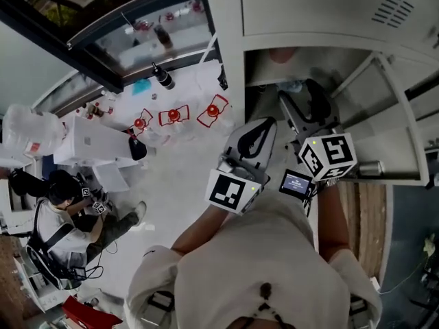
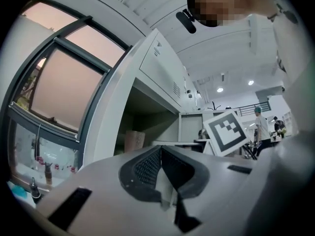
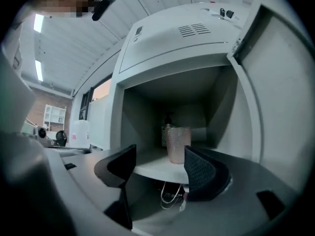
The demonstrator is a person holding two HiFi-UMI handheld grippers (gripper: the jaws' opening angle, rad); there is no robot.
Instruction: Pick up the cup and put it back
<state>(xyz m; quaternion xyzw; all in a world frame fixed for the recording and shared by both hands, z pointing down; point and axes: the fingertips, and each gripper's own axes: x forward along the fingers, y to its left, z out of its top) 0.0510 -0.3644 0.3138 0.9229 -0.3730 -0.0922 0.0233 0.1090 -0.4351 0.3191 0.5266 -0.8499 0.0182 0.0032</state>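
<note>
A pink glittery cup point(image 3: 178, 144) stands upright on the white shelf point(image 3: 152, 170) inside an open locker compartment. My right gripper point(image 3: 160, 156) points level at it, jaws open. The cup is beyond the fingertips and nothing is between them. From the head view the right gripper point(image 1: 305, 105) reaches into the compartment, and a pinkish shape that may be the cup point(image 1: 282, 55) shows at its back. My left gripper point(image 2: 160, 150) is shut with nothing in it. It is held to the left of the locker opening point(image 1: 263, 127). The cup point(image 2: 134, 140) also shows far off in the left gripper view.
The locker door point(image 3: 283, 107) stands open on the right. A dark bottle point(image 3: 168, 124) stands behind the cup, and a looped cable point(image 3: 170, 196) hangs under the shelf. A person point(image 1: 65, 218) sits on the floor at left near a large water jug point(image 1: 27, 132).
</note>
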